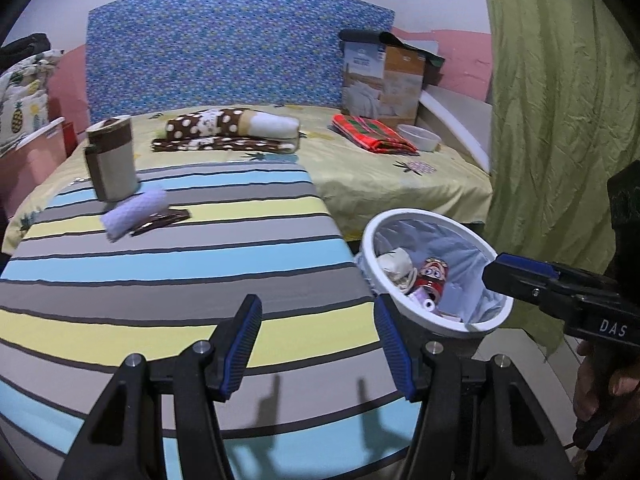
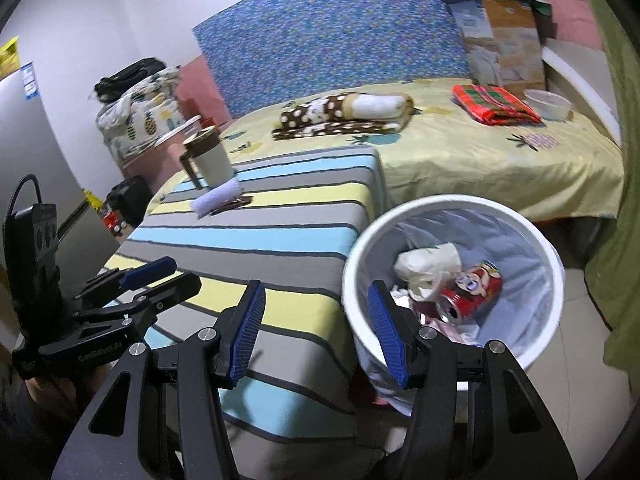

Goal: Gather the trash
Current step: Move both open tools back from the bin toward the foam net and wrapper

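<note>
A white trash bin (image 1: 440, 322) (image 2: 554, 264) with a pale liner stands on the floor at the right of the striped table. Inside lie a crushed red can (image 1: 433, 276) (image 2: 472, 294) and crumpled beige paper (image 1: 396, 266) (image 2: 428, 264). My left gripper (image 1: 318, 346) is open and empty over the table's near right part. My right gripper (image 2: 318, 332) is open and empty, straddling the table edge and the bin's near rim. It also shows at the right of the left wrist view (image 1: 520, 276). A dark wrapper (image 1: 160, 222) (image 2: 232, 204) lies by a rolled white cloth (image 1: 134, 212) (image 2: 216, 198).
A lidded mug (image 1: 112, 158) (image 2: 208, 156) stands on the striped cloth (image 1: 180, 280) at its far left. Behind is a bed with folded blankets (image 1: 232, 132), a red cloth (image 1: 374, 134), a bowl (image 1: 420, 136) and a box (image 1: 382, 80). A green curtain (image 1: 560, 100) hangs right.
</note>
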### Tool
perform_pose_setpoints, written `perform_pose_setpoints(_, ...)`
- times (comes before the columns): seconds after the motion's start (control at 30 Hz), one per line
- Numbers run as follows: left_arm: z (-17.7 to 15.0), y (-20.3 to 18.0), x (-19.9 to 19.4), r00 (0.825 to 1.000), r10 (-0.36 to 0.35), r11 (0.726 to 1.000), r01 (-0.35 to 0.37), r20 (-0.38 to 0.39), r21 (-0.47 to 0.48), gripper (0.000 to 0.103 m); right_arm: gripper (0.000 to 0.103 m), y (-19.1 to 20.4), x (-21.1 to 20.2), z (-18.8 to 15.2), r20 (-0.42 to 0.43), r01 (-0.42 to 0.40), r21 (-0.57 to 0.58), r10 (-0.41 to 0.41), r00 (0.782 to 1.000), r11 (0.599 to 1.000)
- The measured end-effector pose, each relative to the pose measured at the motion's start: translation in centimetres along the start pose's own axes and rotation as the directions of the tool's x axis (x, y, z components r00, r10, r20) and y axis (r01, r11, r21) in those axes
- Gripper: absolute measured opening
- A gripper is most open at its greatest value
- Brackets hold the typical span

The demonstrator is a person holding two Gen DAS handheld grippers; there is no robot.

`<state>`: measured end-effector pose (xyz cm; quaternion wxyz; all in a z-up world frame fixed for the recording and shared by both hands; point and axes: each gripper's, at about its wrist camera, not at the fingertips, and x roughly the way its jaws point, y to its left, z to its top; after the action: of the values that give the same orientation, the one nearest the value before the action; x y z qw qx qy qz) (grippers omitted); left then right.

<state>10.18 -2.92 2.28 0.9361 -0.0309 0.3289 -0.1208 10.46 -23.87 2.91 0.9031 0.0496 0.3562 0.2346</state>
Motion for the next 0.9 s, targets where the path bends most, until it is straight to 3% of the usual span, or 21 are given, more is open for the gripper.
perform_pose_setpoints(0.5,0.1,5.9,-2.1,0.994,0.103,0.994,-0.102,0.022,-0.05,0.06,0.055,4.6,1.7,3.1,-0.002,-0.06,-0.148,0.061,0.998,0.987)
perform_pose_setpoints(0.9,1.3,11.1,-1.6,0.985,0.174,0.981,-0.172,0.021,-0.085,0.06,0.055,5.6,4.2,4.9,-0.03,-0.099,-0.219,0.095,0.995,0.971)
